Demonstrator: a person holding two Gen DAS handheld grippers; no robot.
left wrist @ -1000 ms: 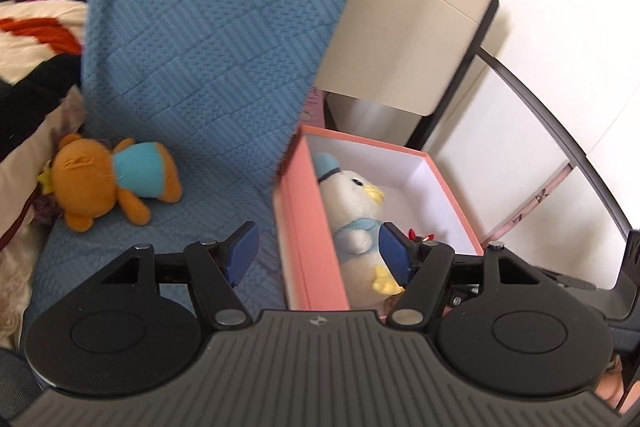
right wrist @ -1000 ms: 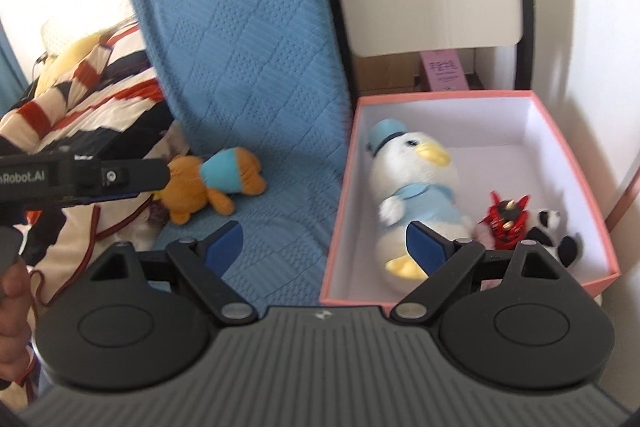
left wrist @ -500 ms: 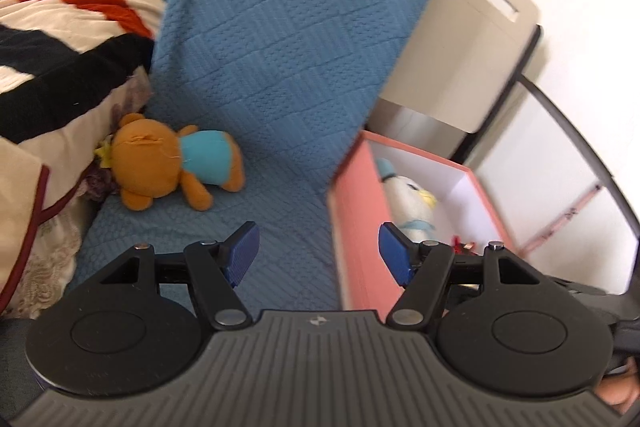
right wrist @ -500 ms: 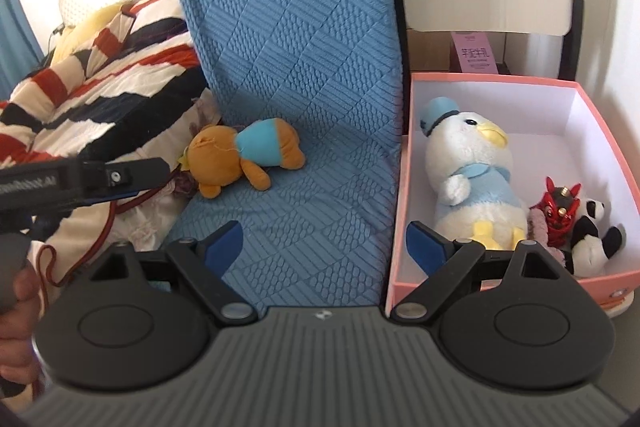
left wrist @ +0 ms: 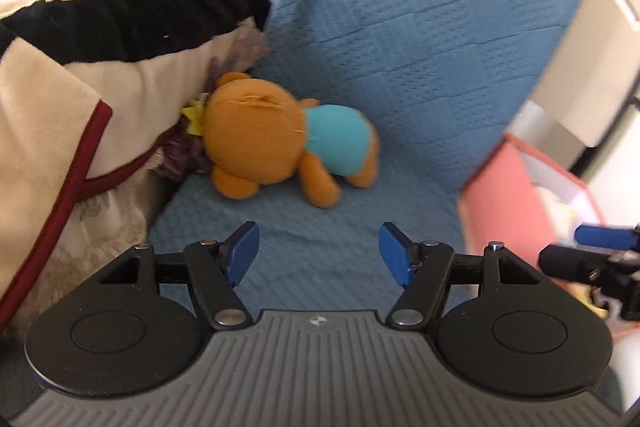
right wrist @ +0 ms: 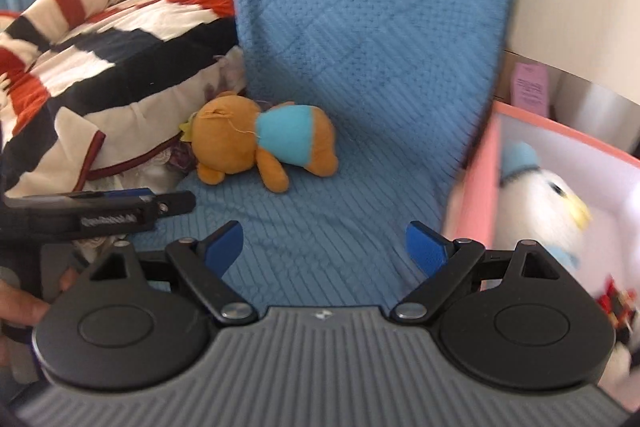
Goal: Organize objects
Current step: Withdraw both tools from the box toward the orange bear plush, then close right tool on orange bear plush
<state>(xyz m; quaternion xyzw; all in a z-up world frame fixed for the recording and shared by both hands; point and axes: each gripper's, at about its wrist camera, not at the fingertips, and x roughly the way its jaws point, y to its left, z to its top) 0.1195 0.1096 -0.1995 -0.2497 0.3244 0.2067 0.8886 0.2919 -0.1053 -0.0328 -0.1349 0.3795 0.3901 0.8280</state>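
An orange plush bear in a turquoise shirt lies on its side on the blue quilted seat, head against the bedding; it also shows in the right wrist view. My left gripper is open and empty, a short way in front of the bear. My right gripper is open and empty, further back over the seat. A pink box at the right holds a white duck plush and a small red toy. The box also shows in the left wrist view.
A striped red, black and cream blanket is piled at the left, against the seat. The blue quilted backrest rises behind the bear. A beige panel and a pink leaflet stand behind the box.
Both grippers have swung left, away from the pink box and towards the orange bear, which now sits larger and nearer the centre. Both stay open.
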